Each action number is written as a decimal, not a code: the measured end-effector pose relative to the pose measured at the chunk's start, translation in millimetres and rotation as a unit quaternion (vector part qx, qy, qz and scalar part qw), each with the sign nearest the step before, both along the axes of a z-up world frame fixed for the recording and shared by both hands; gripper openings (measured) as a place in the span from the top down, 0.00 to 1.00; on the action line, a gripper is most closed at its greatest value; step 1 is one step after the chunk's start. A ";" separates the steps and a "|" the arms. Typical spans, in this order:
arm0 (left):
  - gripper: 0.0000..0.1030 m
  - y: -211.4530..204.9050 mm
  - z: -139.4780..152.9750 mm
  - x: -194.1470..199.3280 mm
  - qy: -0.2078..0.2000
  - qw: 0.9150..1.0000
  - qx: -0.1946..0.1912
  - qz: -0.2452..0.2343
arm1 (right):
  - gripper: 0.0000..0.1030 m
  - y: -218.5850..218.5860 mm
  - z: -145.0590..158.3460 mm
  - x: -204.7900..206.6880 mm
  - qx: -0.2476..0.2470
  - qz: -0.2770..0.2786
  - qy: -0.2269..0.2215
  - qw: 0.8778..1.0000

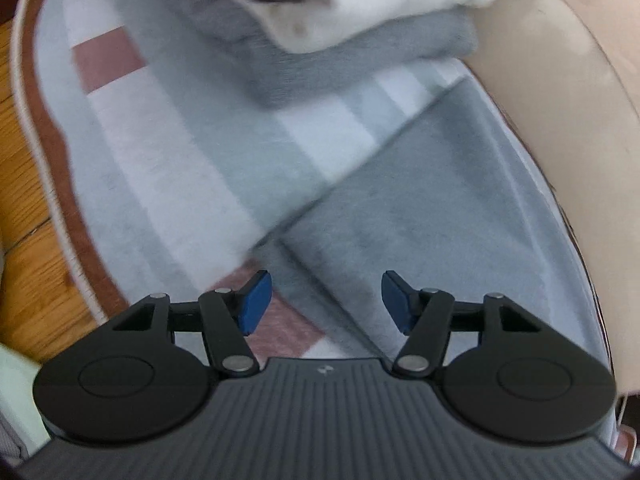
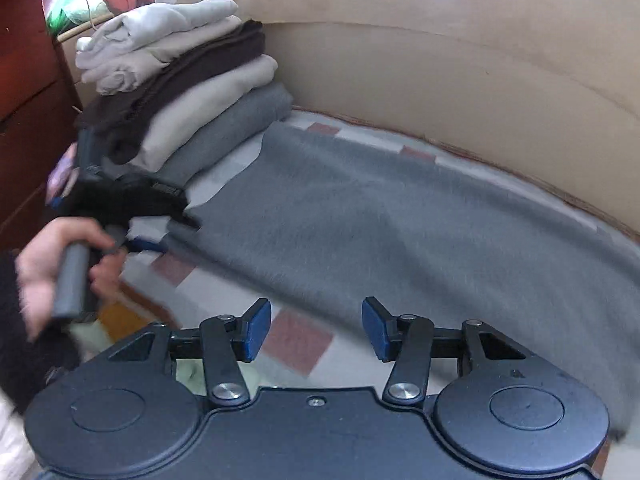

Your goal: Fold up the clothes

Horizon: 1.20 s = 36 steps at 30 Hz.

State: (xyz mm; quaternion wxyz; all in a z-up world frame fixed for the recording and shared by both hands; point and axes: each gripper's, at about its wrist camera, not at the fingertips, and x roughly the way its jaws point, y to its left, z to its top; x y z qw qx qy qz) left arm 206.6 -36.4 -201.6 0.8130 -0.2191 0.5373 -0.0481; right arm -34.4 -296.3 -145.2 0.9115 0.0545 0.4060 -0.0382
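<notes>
A grey garment [image 1: 420, 208] lies spread flat on a bedcover [image 1: 160, 160] of grey, white and pink blocks. My left gripper [image 1: 326, 292] hovers open over the garment's near corner, nothing pressed between its blue pads. In the right wrist view the same garment [image 2: 380, 208] stretches across the cover [image 2: 296, 340]. My right gripper [image 2: 316, 320] stands open above its near edge, jaws empty. At the left, a hand [image 2: 40, 264] holds the left gripper [image 2: 144, 240] at the garment's corner.
A stack of folded clothes [image 2: 192, 92], grey, cream, dark brown and light grey, stands at the far left of the bed, also at the top [image 1: 360, 52]. A beige padded board [image 2: 440, 60] borders the far side. Wood floor [image 1: 24, 160] and a dark cabinet [image 2: 24, 80] lie left.
</notes>
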 end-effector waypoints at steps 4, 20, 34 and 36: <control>0.45 8.8 -3.4 -6.4 -0.012 0.999 -0.030 0.005 | 0.46 6.5 -34.5 26.2 0.007 0.020 0.007 1.000; 0.33 26.0 -20.3 -3.4 -0.001 0.990 -0.129 0.064 | 0.32 20.0 -134.9 117.5 -0.117 0.248 0.006 0.962; 0.31 32.7 -21.6 -21.3 0.027 0.974 -0.216 0.067 | 0.88 -7.6 -128.7 143.4 0.036 0.142 -0.002 0.989; 0.27 16.3 -19.6 -27.5 0.022 0.976 -0.208 0.055 | 0.88 -13.8 -127.0 144.4 0.067 0.124 0.000 0.990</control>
